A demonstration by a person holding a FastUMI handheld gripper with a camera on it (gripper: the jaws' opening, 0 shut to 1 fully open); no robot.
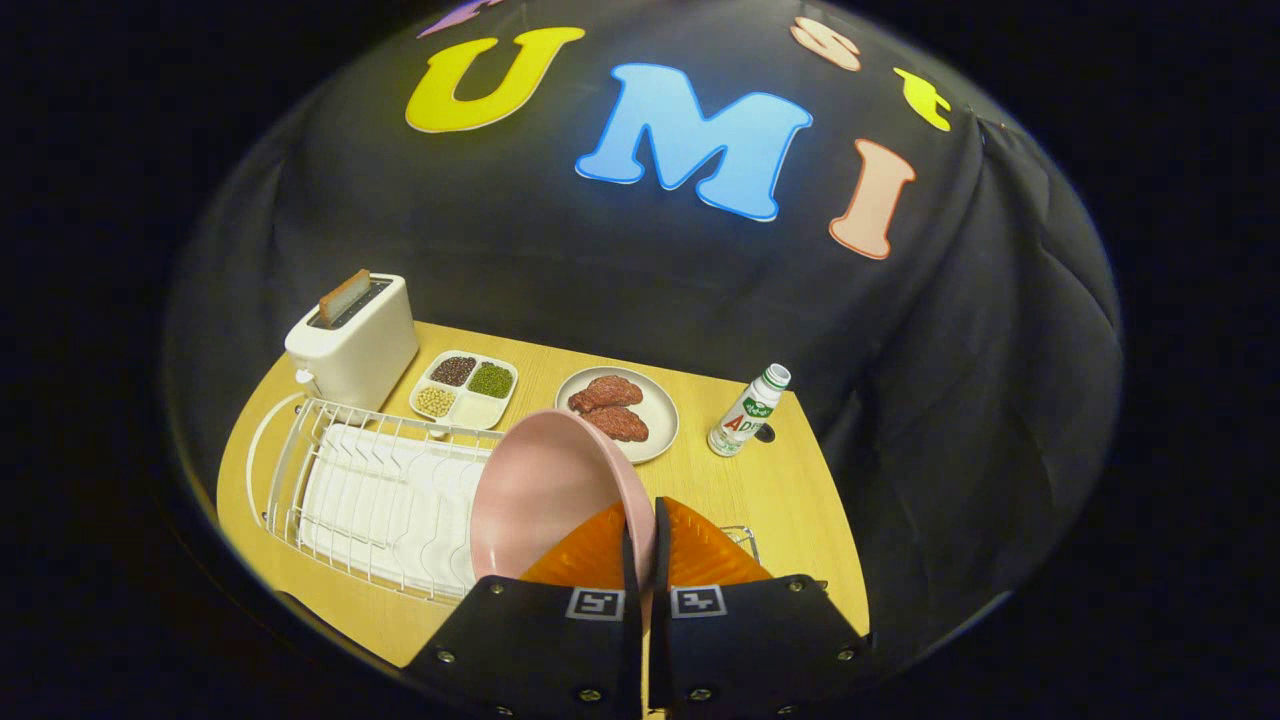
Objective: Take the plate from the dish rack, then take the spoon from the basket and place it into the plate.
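My gripper [640, 540] pinches the pink plate [535, 490] by its rim, tilted above the dish rack [370, 500]. It looks stiff, smooth, likely slippery and breakable; I judge the rim the only workable hold.

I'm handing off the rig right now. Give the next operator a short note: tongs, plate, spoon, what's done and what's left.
Tongs: shut on the pink plate, gripping its rim.
Plate: tilted on edge, held above the white dish rack, just ahead of the fingers.
Done: plate gripped and seemingly clear of the rack slots.
Left: set the plate on the table, then fetch the spoon from the basket and put it in the plate.
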